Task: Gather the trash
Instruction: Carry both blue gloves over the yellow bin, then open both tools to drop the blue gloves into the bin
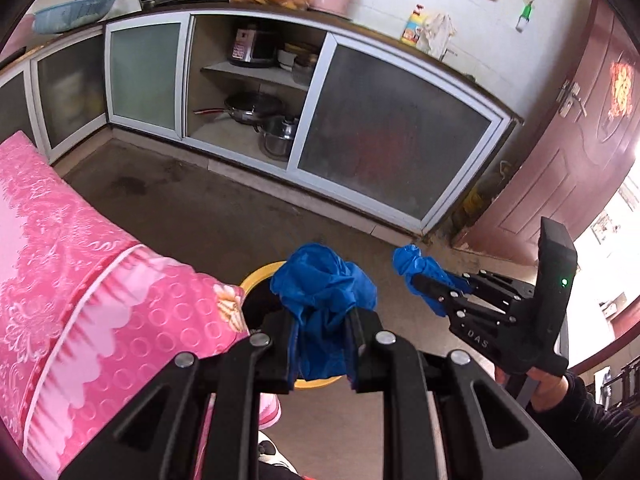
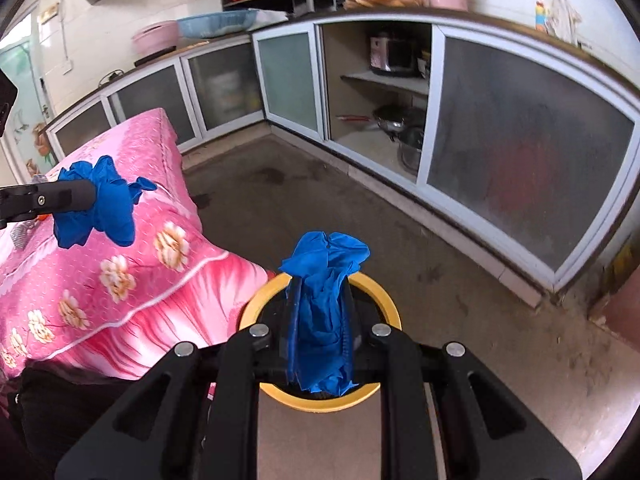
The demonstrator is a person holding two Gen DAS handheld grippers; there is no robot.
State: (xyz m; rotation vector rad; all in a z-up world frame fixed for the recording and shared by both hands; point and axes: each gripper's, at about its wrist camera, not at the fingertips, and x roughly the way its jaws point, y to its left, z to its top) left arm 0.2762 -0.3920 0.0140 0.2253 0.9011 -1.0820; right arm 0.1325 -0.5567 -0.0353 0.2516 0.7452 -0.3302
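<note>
My left gripper (image 1: 322,344) is shut on a crumpled blue glove (image 1: 324,292), which bulges out past the fingertips. The right gripper (image 2: 320,332) is shut on a second blue glove (image 2: 326,276). Below both sits a round bin with a yellow rim (image 2: 390,304) and a dark inside; in the left wrist view the yellow rim (image 1: 260,274) shows just behind the glove. The right gripper (image 1: 426,286) with its blue glove (image 1: 412,264) also appears at the right of the left wrist view, held by a hand (image 1: 550,390). The left gripper's finger (image 2: 68,192) and glove (image 2: 100,204) show at the left of the right wrist view.
A table under a pink flowered cloth (image 2: 120,264) stands left of the bin. Kitchen cabinets with frosted sliding doors (image 1: 384,132) run along the back, one bay open with pots (image 1: 276,132) inside. A dark red door (image 1: 572,152) is at the right. Bare concrete floor (image 2: 460,288) surrounds the bin.
</note>
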